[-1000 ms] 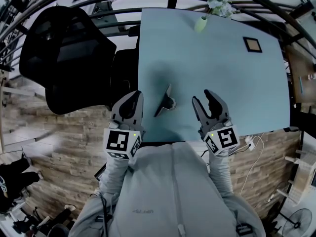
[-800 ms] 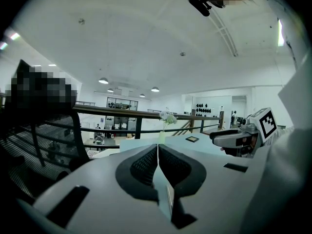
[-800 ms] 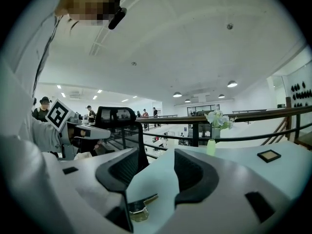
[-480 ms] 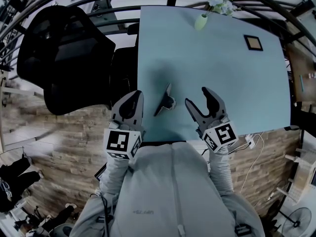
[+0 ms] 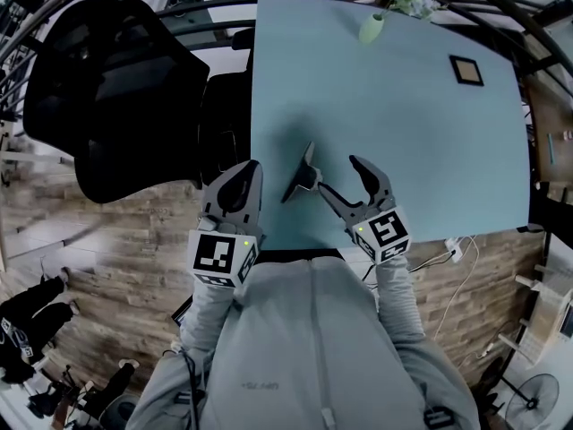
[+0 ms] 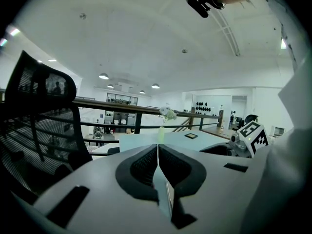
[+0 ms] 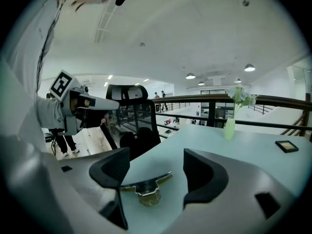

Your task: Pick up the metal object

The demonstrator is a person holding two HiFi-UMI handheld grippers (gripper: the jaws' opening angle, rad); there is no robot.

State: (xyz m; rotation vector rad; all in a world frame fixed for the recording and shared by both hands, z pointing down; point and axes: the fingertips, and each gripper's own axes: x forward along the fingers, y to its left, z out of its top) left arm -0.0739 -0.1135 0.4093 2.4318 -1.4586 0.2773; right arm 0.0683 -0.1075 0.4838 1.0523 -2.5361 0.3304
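Table [image 5: 430, 150] bare around metal object [image 5: 300, 176]; vase [image 5: 370, 28], small frame [image 5: 466, 70] far back; chair [image 5: 107, 97] flanks left edge.

Glossy metal object [image 7: 146, 188] – smooth matt table [image 5: 403, 133] – rough wood-plank floor [image 5: 125, 240]

Right claw [image 7: 155, 168] just opening wide, metal object [image 7: 146, 187] between

No legible text, number or brand anywhere. Small chest print [image 5: 260, 385] on grey sweatshirt [image 5: 313, 330]: too small to read. Both marker cubes [image 5: 221, 258] [image 5: 383, 233]: square patterns only, no letters.
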